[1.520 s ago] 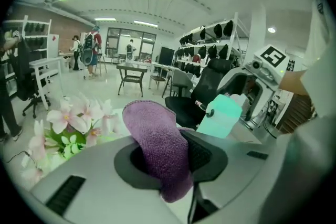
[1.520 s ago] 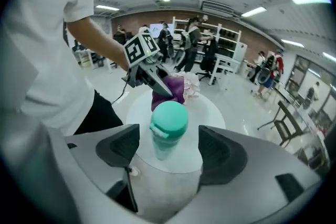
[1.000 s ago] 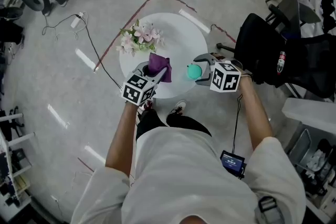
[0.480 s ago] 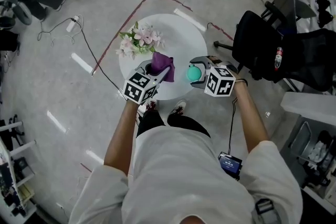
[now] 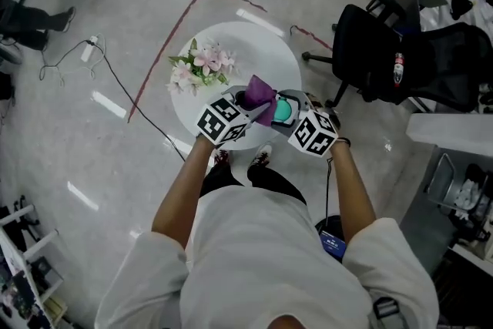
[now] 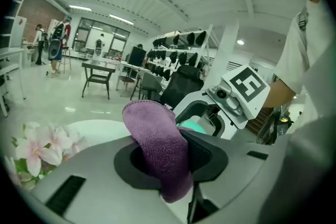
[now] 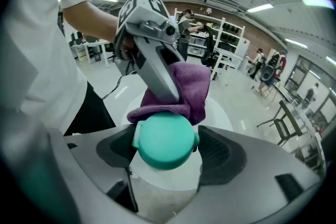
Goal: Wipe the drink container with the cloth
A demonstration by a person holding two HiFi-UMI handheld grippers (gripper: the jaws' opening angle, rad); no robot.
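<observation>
The drink container (image 5: 282,111) has a teal lid (image 7: 165,141) and a pale body. My right gripper (image 7: 165,153) is shut on it, a pad at each side, and the jaws have just closed a little further on it. A purple cloth (image 6: 157,144) hangs bunched between the jaws of my left gripper (image 6: 170,159), which is shut on it. Over the near edge of the round white table (image 5: 258,46) the two grippers meet. The cloth (image 7: 186,89) lies against the far side of the lid. In the head view the cloth (image 5: 260,94) hides part of the container.
A bunch of pink and white flowers (image 5: 199,64) lies on the table's left part. A black office chair (image 5: 400,58) stands to the right of the table. A cable (image 5: 115,81) and a red tape line (image 5: 166,50) run across the floor on the left.
Both grippers have moved toward each other. The gap between cloth and container has closed, and the cloth now rests on the teal lid. Both wrists have turned.
</observation>
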